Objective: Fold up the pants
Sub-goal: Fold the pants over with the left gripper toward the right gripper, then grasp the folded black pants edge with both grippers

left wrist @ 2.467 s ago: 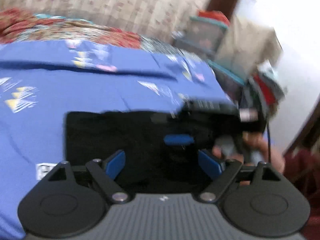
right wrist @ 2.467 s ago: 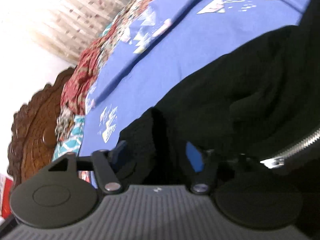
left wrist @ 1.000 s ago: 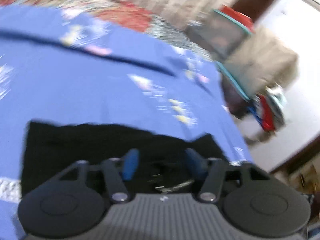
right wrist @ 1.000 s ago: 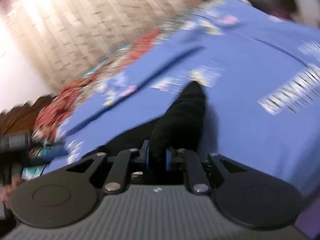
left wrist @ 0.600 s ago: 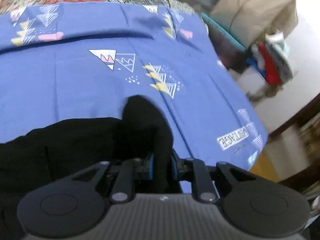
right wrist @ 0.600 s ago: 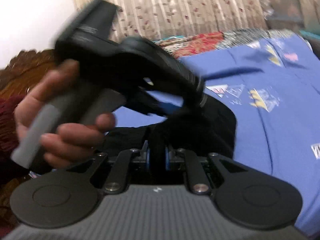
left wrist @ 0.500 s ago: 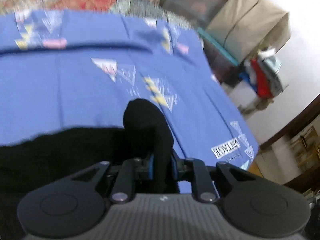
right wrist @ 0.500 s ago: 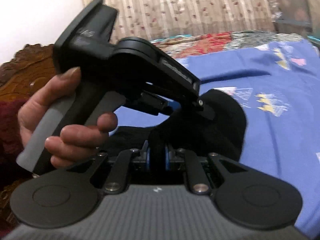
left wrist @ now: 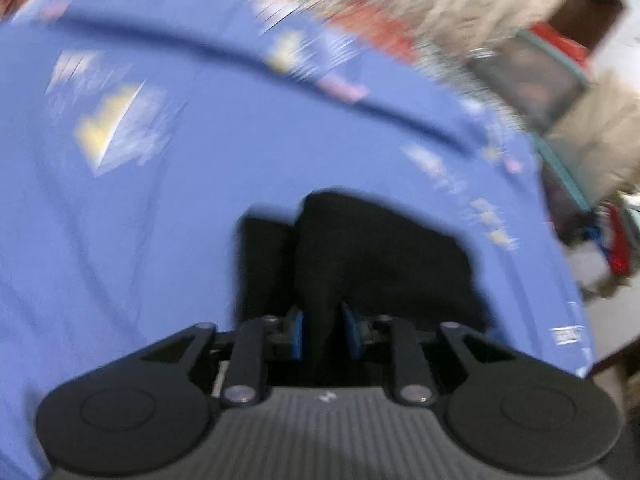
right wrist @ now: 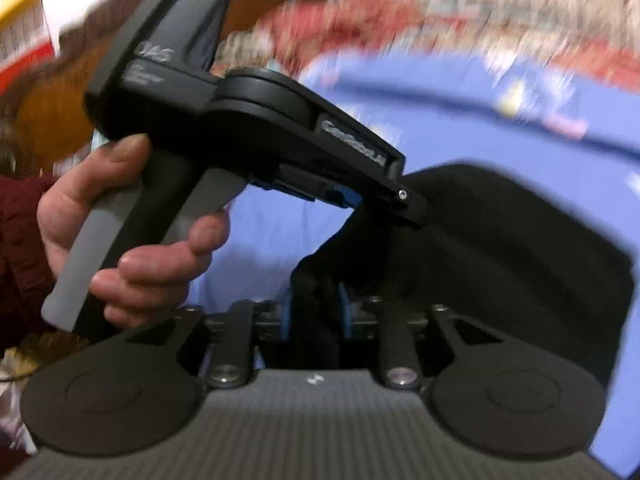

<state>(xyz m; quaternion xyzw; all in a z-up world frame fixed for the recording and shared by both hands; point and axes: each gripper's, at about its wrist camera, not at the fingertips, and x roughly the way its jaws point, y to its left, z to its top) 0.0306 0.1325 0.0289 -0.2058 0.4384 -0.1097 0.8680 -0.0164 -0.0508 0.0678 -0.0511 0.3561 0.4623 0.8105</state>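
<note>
Black pants (left wrist: 400, 264) lie bunched on the blue patterned bedsheet (left wrist: 160, 200). In the left wrist view a raised fold stands between the blue pads of my left gripper (left wrist: 324, 328), whose jaws are opening while the cloth still touches both pads. The right wrist view shows the pants (right wrist: 500, 240) as a rounded heap. My right gripper (right wrist: 316, 312) has a thick fold between its pads, and its jaws are opening too. A person's hand (right wrist: 132, 232) holds the left gripper (right wrist: 408, 208) just above, with cloth drawn up to its tip.
A dark wooden headboard (right wrist: 60, 100) and a maroon sleeve (right wrist: 20, 240) sit at the left. Beyond the bed's right edge stand stacked storage boxes (left wrist: 532, 76) and a beige covered object (left wrist: 600, 132). A red patterned quilt (left wrist: 380, 28) lies along the bed's far side.
Both grippers have swung across the bed with their folds, and the views are blurred. The pads of each now stand wider apart. The pants look more compact.
</note>
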